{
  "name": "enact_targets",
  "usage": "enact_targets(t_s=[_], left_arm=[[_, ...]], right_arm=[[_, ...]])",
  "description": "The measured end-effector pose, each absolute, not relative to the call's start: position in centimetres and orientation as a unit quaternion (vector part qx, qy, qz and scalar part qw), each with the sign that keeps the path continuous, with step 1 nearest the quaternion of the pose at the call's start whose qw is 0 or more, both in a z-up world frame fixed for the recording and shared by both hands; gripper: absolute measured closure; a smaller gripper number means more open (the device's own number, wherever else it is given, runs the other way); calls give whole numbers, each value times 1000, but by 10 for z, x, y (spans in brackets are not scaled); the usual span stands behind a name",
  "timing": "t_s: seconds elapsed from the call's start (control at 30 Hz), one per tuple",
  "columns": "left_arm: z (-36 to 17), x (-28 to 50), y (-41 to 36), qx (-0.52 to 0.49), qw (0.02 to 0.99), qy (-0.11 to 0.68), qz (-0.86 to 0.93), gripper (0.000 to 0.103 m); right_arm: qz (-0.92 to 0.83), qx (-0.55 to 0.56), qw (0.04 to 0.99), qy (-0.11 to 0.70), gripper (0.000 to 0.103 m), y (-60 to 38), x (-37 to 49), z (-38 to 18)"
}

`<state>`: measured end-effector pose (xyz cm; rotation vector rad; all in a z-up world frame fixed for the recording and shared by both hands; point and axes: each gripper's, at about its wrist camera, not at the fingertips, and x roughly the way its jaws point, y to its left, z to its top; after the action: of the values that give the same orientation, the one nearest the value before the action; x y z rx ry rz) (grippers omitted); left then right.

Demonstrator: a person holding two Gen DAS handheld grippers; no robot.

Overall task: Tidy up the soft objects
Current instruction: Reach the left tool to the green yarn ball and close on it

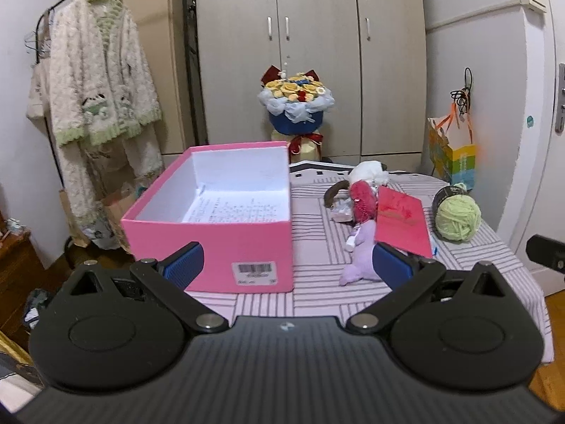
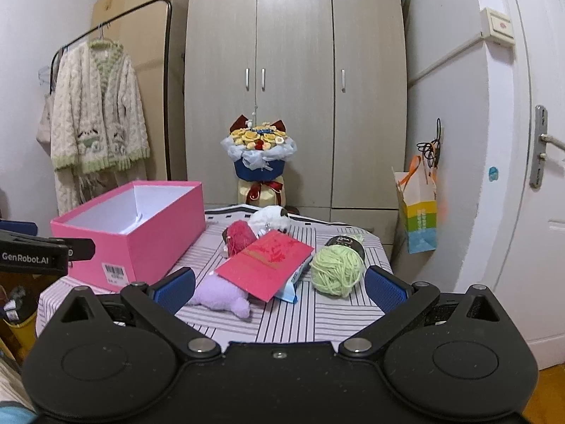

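Right wrist: one pink box [image 2: 141, 247], one yarn ball [image 2: 337, 271]

We see the open box [image 2: 127, 233] at the left of the table [image 2: 317, 321], with a sheet of paper [image 1: 233, 208] lying in it. To its right lie the plush toys [image 2: 222, 296], partly under an envelope [image 2: 265, 265], and the yarn ball [image 2: 337, 270] lies further right. Behind the table a bouquet [image 2: 257, 155] stands before the wardrobe [image 2: 296, 88], a cardigan [image 2: 95, 113] hangs on a rack at the left, and a paper bag [image 2: 418, 212] hangs at the right.
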<state>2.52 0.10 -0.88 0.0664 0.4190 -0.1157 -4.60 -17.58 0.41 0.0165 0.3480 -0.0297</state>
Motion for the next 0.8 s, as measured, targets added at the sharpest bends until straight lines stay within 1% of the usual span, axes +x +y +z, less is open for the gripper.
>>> enact_targets(t_s=[0.1,0.2,0.47,0.8], left_arm=[[-5,43,-6,33,974,214,-71,0],[-1,62,-19,34,971,219,-93,0],[2,121,-67,13,953,240,-183,0],[-16,182,-136,-14,916,287,-281,3]], right_arm=[[-9,15,987,161,0,-190,-34,-1],[-6,13,986,166,0,-203,-19,-6],[-2,43,978,205,0,-241,35,-23],[23,41,967,249,0,-264,101,-53]])
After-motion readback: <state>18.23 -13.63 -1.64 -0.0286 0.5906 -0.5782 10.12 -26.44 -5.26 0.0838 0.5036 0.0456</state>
